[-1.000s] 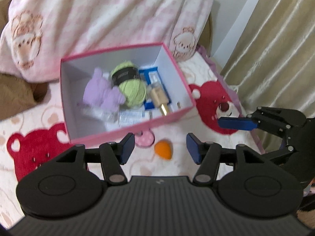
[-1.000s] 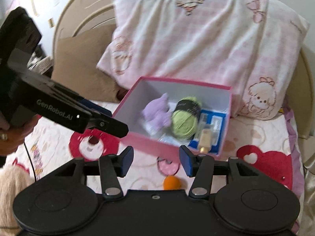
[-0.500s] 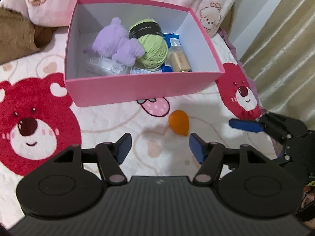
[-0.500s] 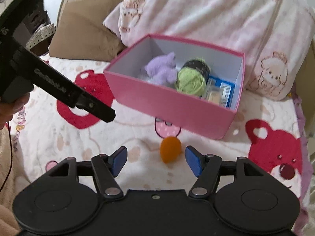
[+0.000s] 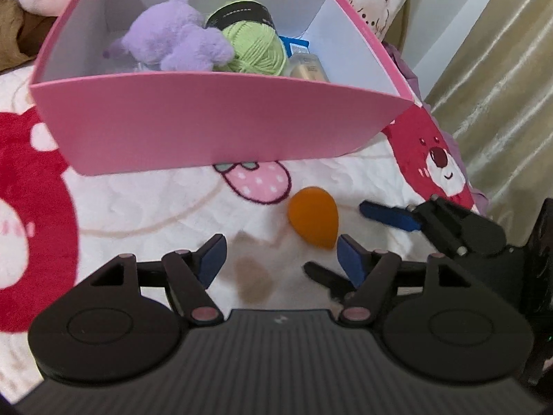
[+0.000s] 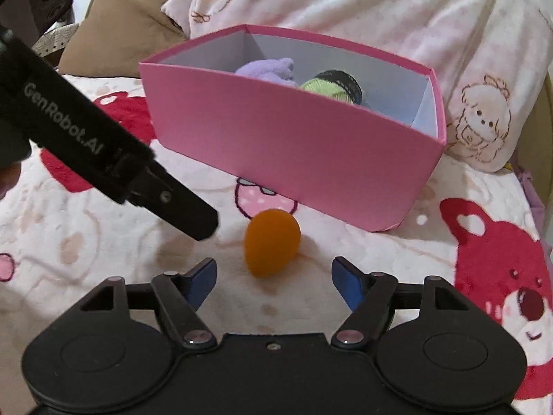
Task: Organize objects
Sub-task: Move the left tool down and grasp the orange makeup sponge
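Note:
An orange egg-shaped sponge (image 5: 314, 222) (image 6: 272, 247) lies on the bear-print blanket just in front of the pink box (image 5: 221, 126) (image 6: 293, 152). The box holds a purple plush (image 5: 176, 43), a green yarn ball (image 5: 257, 52), a small bottle (image 5: 307, 67) and a blue packet. My left gripper (image 5: 281, 257) is low over the blanket, its jaws opening with nothing between them; the sponge sits just beyond its right fingertip. My right gripper (image 6: 274, 276) is also opening, empty, with the sponge just ahead of the gap between its fingers. Each gripper shows in the other's view.
Pink pillows (image 6: 397, 10) and a brown cushion (image 6: 121, 31) lie behind the box. A gold curtain (image 5: 501, 69) hangs on the right side of the bed. The blanket (image 5: 145, 214) has red bear prints on both sides.
Both grippers have dropped toward the blanket and closer to the box and sponge. Their jaws have spread wider. The sponge has not moved.

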`<action>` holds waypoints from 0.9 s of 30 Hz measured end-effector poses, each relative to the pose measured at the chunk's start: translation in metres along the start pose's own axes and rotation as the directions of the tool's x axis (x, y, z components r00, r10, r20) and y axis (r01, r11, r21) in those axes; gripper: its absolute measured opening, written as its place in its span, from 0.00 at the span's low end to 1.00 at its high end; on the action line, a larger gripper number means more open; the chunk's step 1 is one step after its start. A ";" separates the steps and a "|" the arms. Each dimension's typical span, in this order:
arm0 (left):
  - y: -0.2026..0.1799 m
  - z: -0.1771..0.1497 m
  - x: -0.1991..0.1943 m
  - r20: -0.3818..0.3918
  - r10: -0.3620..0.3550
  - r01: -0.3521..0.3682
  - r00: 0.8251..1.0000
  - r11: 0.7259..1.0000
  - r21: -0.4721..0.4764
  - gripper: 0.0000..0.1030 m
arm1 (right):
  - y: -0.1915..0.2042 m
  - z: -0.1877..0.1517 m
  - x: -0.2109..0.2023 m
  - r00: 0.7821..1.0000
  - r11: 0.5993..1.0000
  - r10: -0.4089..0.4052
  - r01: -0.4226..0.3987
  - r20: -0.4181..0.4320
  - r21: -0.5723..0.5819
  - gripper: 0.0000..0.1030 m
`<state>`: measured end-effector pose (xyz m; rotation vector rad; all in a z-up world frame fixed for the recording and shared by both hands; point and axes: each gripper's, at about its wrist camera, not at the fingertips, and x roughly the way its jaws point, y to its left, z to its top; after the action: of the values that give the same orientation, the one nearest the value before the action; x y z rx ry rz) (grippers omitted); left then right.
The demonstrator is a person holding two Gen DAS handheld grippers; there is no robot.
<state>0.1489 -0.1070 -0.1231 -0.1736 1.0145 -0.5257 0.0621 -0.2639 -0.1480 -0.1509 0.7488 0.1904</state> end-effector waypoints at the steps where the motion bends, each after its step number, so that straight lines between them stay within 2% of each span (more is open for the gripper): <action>1: -0.002 0.000 0.004 0.012 -0.007 0.007 1.000 1.000 0.002 0.68 | -0.002 -0.001 0.003 1.000 1.000 0.007 -0.007 0.003 0.018 0.75; 5: -0.003 0.004 0.016 0.030 -0.050 0.051 0.998 0.999 -0.016 0.67 | -0.004 -0.002 0.012 1.000 0.998 0.009 -0.010 0.015 0.058 0.75; 8: -0.003 0.007 0.024 0.034 -0.054 0.055 0.998 0.998 -0.034 0.64 | -0.002 -0.003 0.017 1.000 0.997 0.010 -0.012 0.024 0.071 0.74; 9: -0.003 0.008 0.026 0.029 -0.054 0.055 0.998 0.998 -0.040 0.55 | -0.001 -0.003 0.018 1.000 0.997 0.010 -0.012 0.027 0.074 0.70; 10: -0.002 0.008 0.028 0.019 -0.062 0.063 0.998 0.997 -0.045 0.41 | 0.000 -0.003 0.018 1.000 0.997 0.010 -0.013 0.028 0.081 0.58; 13: -0.001 0.007 0.031 -0.005 -0.099 0.098 0.995 0.993 -0.067 0.25 | -0.002 -0.004 0.017 0.999 0.991 0.025 -0.029 0.033 0.132 0.37; 17: -0.006 0.000 0.022 0.002 -0.119 0.119 0.993 0.991 -0.056 0.23 | -0.007 -0.005 0.009 0.998 0.972 0.035 -0.047 0.055 0.228 0.35; 21: -0.009 -0.003 0.009 0.006 -0.129 0.129 0.992 0.990 -0.063 0.23 | 0.001 -0.005 -0.005 0.998 0.969 0.028 -0.043 0.064 0.244 0.35; 27: -0.023 -0.007 -0.020 -0.008 -0.101 0.101 0.995 0.995 0.005 0.23 | 0.014 0.002 -0.027 0.997 0.967 0.037 -0.051 0.061 0.250 0.35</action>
<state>0.1272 -0.1164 -0.1025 -0.2187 1.0158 -0.6219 0.0405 -0.2529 -0.1289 0.1116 0.7146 0.1398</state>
